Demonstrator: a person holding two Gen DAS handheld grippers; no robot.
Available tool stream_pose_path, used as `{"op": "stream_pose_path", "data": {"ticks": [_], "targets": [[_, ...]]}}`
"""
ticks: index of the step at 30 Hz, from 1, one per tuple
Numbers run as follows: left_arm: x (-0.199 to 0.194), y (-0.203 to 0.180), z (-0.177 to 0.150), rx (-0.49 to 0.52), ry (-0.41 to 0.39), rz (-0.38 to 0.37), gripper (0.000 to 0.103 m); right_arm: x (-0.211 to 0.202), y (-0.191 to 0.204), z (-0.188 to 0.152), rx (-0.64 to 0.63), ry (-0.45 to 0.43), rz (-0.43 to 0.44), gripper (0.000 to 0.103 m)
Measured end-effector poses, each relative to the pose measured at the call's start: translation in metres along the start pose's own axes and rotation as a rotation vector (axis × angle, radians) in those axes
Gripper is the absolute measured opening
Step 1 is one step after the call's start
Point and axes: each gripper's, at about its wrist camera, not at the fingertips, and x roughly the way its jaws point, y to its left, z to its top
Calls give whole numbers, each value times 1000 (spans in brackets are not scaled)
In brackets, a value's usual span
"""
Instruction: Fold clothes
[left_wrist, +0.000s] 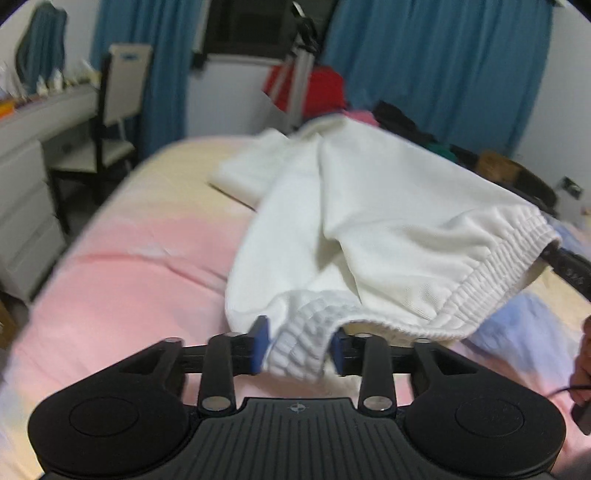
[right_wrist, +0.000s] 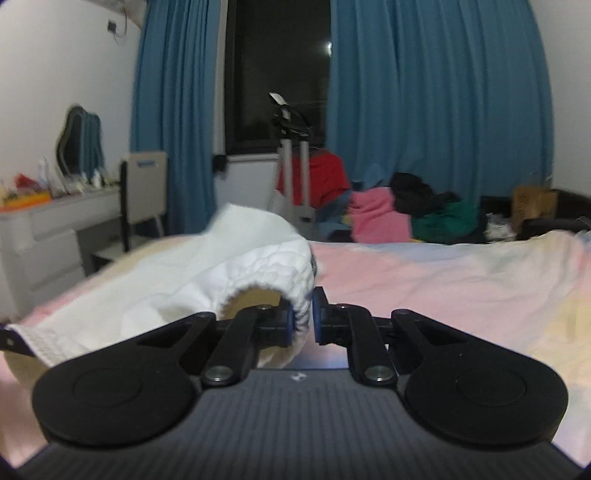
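- The left gripper (left_wrist: 300, 345) is clamped on the ribbed elastic waistband (left_wrist: 476, 291) of a pair of white sweatpants (left_wrist: 369, 206), the bunched band pinched between its two blue pads.
- The right gripper (right_wrist: 303, 317) pinches the same band at another spot, with only a thin fold of it between the near-closed fingers.
- Between the two grips the band hangs slack and curved, so the cloth is judged soft and limp, light enough for a pinch to carry, and neither fragile nor slippery.
- The thick elastic band looks like the best hold; thinner cloth would likely bunch or slide.
- Ahead of the left gripper the legs trail away and lie rumpled on the pink and yellow bedspread (left_wrist: 140, 266).
- Far beyond the right gripper, a heap of other clothes (right_wrist: 406, 216) lies at the bed's far edge below blue curtains (right_wrist: 436, 96).
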Motion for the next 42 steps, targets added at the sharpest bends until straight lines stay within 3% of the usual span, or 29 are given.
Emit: {"op": "stream_pose_path", "data": {"ticks": [5,7,11,16,17,19,21,22,27,31,32,34,36,39,42], "targets": [[-3,-11,-11,33,69,-69,76,4,-21,-24,39,250,45,12],[-4,-15,-15,46,95,-95,78,5,-23,-28,34,303,35,13],[-11,-3,-14,-39,81,-127,84,-8,-34,-9,122,289,127,14],[5,30,-6,-267,127,-95,85,-18,-58,3,261,268,228,19],[10,36,-8,-313,142,-93,85,-16,-61,3,307,255,237,24],[20,48,-11,-405,169,-99,85,-11,-75,3,425,235,253,54],[30,56,-13,-472,194,-118,85,-5,-85,-1,507,219,238,73],[34,57,-15,-486,203,-127,85,2,-88,-6,525,227,233,74],[56,63,-21,-558,249,-176,83,44,-89,-32,604,289,230,74],[71,64,-21,-591,253,-213,73,81,-75,-42,644,333,311,73],[73,64,-21,-594,254,-229,67,88,-71,-43,645,340,336,70],[76,61,-21,-594,256,-252,61,92,-62,-45,592,366,294,43],[77,60,-20,-581,248,-245,52,96,-54,-46,535,392,246,25],[74,60,-15,-552,216,-231,32,87,-56,-49,567,387,229,22],[59,58,2,-499,125,-209,24,75,-61,-51,645,374,237,21]]}}
